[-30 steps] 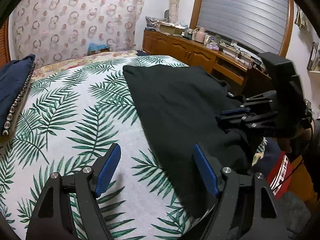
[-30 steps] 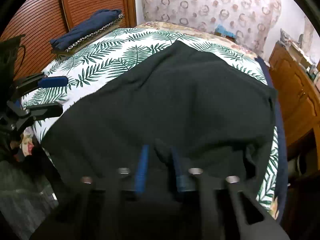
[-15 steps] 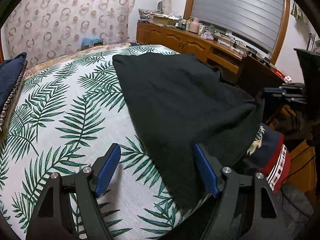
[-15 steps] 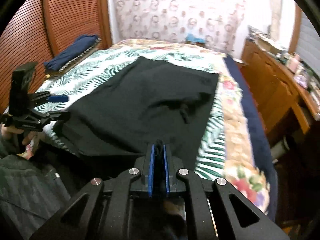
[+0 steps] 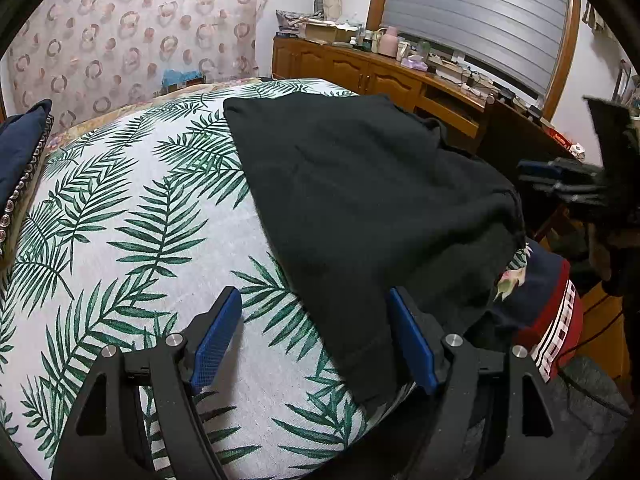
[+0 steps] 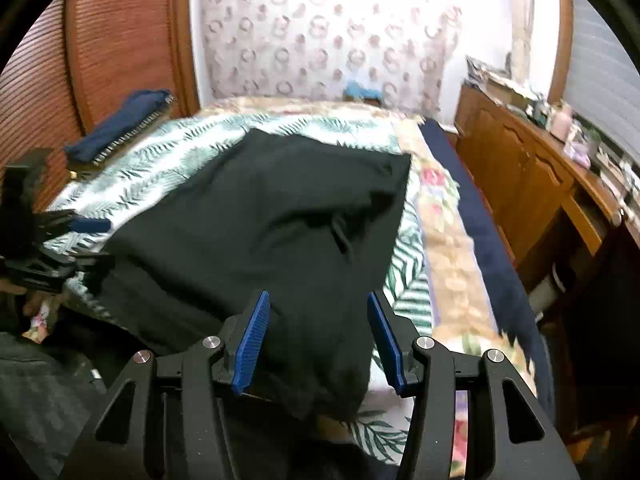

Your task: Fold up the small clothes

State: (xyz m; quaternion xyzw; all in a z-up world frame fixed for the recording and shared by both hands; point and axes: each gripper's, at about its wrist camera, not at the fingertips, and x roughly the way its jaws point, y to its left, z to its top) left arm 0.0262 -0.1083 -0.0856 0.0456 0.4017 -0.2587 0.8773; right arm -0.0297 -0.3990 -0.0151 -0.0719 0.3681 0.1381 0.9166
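A black garment [image 5: 360,200] lies spread on the bed with the palm-leaf cover [image 5: 120,220]; its near edge hangs over the bed's front edge. It also shows in the right wrist view [image 6: 260,220], with a small fold near its middle. My left gripper [image 5: 316,340] is open and empty, just above the garment's near left corner. My right gripper [image 6: 320,332] is open and empty over the garment's near right corner. The right gripper also shows at the right edge of the left wrist view [image 5: 560,180]; the left gripper shows at the left of the right wrist view [image 6: 80,240].
A folded navy item [image 6: 120,128] lies on the far left of the bed. A wooden sideboard [image 5: 380,76] with clutter runs along the right. A red, navy and white cloth [image 5: 548,320] hangs at the bed's front right.
My right gripper, shut on the garment's edge before, pulled back, let go and now stands open. The garment lies flatter. My left gripper stayed open and shifted slightly.
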